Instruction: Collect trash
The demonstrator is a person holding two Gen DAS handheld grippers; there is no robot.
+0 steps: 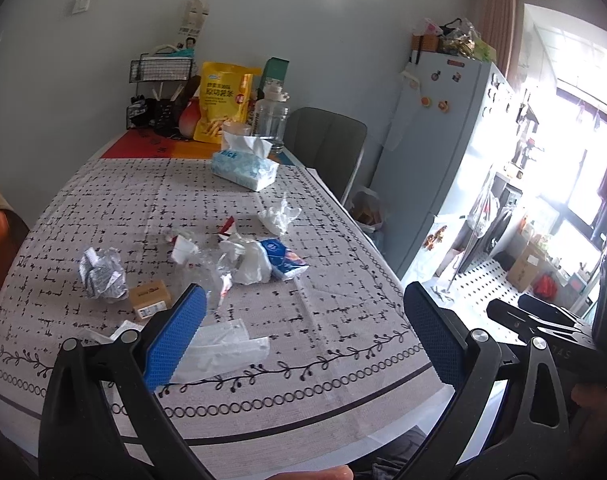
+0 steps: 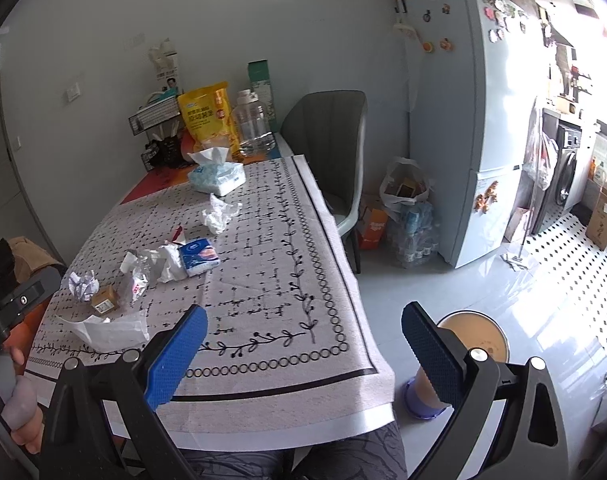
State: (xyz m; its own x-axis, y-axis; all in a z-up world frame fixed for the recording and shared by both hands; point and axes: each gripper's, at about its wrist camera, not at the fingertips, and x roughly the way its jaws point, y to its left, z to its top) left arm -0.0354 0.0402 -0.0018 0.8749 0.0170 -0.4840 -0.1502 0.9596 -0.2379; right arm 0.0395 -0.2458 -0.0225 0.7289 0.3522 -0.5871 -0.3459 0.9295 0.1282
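Both grippers hover above the near edge of the bench (image 1: 323, 392), nothing between the fingers. Left gripper (image 1: 303, 340): fingers spread wide, released. Right gripper (image 2: 303, 352): same, released, its right finger out over the floor past the bench edge.

Trash sits in a loose cluster mid-bench on the patterned tablecloth (image 2: 263, 280). Left wrist view:
- crumpled foil wrapper (image 1: 102, 274) at 9 o'clock of the cluster
- small cardboard box (image 1: 149, 299) just beside it, at the foil's 4 o'clock
- flat white plastic bag (image 1: 223, 346) nearest, partly behind the left finger
- clear plastic wrap (image 1: 213, 276) in the middle, touching a white crumpled tissue (image 1: 251, 264)
- blue-and-white tissue packet (image 1: 285, 262) touching that tissue at 3 o'clock
- crumpled white plastic (image 1: 279, 216) apart, at 12 o'clock of the packet
- small red-and-white scrap (image 1: 227, 228) between them

Further back: tissue box (image 1: 245, 168), yellow snack bag (image 1: 223, 102), clear jar (image 1: 269, 118), black wire rack (image 1: 159, 88) at the wall end.

Right wrist view: grey chair (image 2: 327, 152) at the bench's far right side, fridge (image 2: 471, 120) beyond, round bin (image 2: 473, 334) on the floor behind the right finger.
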